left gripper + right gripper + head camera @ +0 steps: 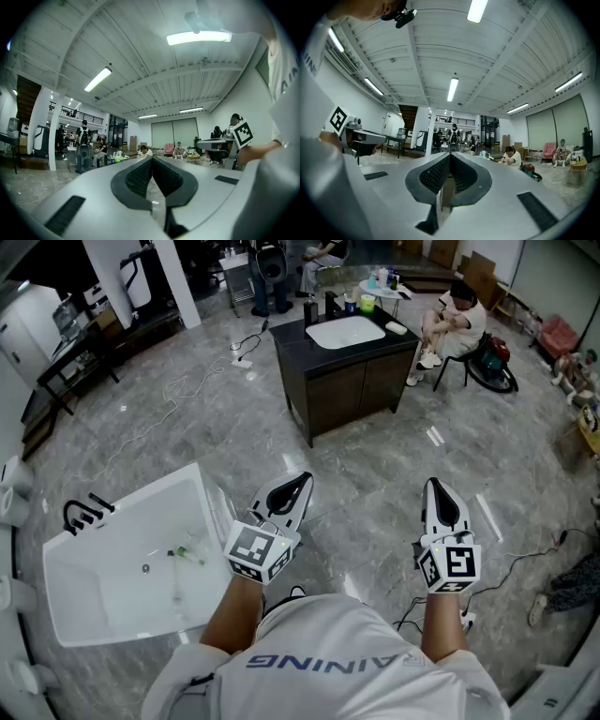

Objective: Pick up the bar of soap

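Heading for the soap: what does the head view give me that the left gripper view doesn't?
Head view only: the white sink at lower left with small items inside, and the dark vanity ahead. Left gripper view only: ceiling lights, and the left claw with jaws meeting, nothing between. Both: the left claw and the marker cube of the right claw.

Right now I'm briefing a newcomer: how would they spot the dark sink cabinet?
On the grey marbled floor, look ahead to the seated person. The dark cabinet stands alone beside them; unlike the all-white basin at lower left, it has dark doors under a white sink.
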